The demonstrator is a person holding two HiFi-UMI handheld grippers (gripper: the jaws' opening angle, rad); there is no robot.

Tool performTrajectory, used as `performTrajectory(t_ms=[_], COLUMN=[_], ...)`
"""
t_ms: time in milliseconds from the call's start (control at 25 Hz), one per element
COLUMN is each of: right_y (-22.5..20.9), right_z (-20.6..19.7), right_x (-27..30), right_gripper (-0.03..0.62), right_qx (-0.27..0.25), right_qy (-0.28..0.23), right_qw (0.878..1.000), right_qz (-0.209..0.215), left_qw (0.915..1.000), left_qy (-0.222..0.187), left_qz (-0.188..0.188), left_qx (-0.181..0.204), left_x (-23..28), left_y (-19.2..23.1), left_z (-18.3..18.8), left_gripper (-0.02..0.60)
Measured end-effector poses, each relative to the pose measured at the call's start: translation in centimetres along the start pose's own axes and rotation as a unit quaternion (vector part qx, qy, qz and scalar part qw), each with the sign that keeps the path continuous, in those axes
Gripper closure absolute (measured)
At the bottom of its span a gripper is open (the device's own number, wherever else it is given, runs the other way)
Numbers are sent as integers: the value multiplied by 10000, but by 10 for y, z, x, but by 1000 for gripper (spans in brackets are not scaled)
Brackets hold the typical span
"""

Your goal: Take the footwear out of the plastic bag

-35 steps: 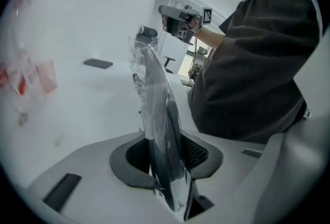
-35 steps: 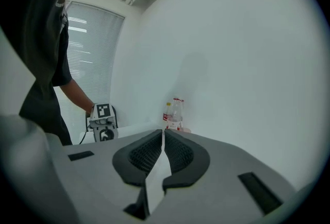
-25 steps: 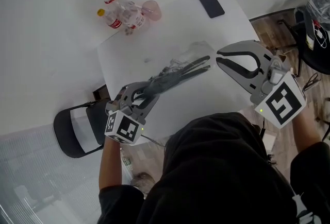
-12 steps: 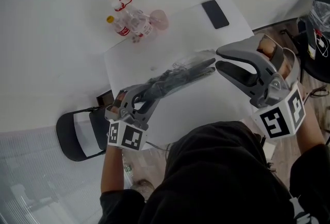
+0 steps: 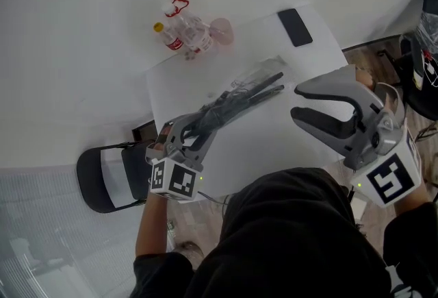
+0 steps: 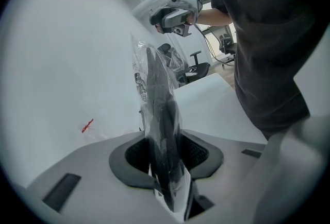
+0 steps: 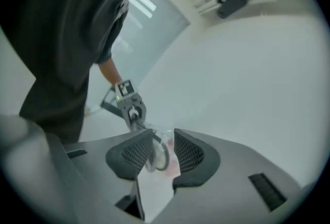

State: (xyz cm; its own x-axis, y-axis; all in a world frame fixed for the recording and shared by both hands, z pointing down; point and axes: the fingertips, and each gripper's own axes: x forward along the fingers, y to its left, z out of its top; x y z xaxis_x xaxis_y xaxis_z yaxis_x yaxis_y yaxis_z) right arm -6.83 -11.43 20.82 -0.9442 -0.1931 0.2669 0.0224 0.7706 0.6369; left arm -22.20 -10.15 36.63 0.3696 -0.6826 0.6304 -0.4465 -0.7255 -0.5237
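A clear plastic bag (image 5: pixel 241 94) with dark footwear inside lies slantwise over the white table (image 5: pixel 274 142). My left gripper (image 5: pixel 194 129) is shut on the bag's near end. In the left gripper view the bagged footwear (image 6: pixel 161 115) stands pinched between the pads of the left gripper (image 6: pixel 166 155). My right gripper (image 5: pixel 296 103) hangs open to the right of the bag's far end, apart from it. In the right gripper view the right gripper (image 7: pixel 164 152) has nothing between its pads; the bag (image 7: pixel 161 152) shows far beyond them, along with the left gripper (image 7: pixel 129 106).
Plastic bottles in a wrap (image 5: pixel 183 33) and a pink cup (image 5: pixel 222 31) lie on the floor past the table's far corner. A black phone (image 5: pixel 295 27) lies on the table's far right. A dark chair (image 5: pixel 102 177) stands at the left, another (image 5: pixel 419 74) at the right.
The right gripper's jaws, nearly together at the bag's far end a second ago, have spread and drawn back to the right. The left gripper kept its hold on the bag.
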Motion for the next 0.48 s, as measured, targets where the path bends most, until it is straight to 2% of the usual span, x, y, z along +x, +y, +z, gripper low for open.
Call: performTrajectory(t_ms=[80,120,240,360,480], right_y=[5,4,-8,-16,-7], right_z=[6,0,-32,-48,-50], right_x=[3,6,10,8,8], right_gripper=[455,464,500,500,500], right_qx=[711,886,1049,845,-111], right_qy=[-411,-400,119,592,987], right_qw=[9957,9941,9939,9945,9949], right_qz=[428,489,314,169,154], left_qw=[10000,9999,9990,9978,9984], left_qy=[-62,-106,-277,-393,-402], left_qz=[-14,-23,-96,-190,-198], left_qx=[53,98,325,495,354], left_x=[-2,-3,-7,-11,-13], left_y=[-2,-3,-6,-8,-9], left_z=[2,4,12,16,17], left_gripper=[440,440,440,440,440])
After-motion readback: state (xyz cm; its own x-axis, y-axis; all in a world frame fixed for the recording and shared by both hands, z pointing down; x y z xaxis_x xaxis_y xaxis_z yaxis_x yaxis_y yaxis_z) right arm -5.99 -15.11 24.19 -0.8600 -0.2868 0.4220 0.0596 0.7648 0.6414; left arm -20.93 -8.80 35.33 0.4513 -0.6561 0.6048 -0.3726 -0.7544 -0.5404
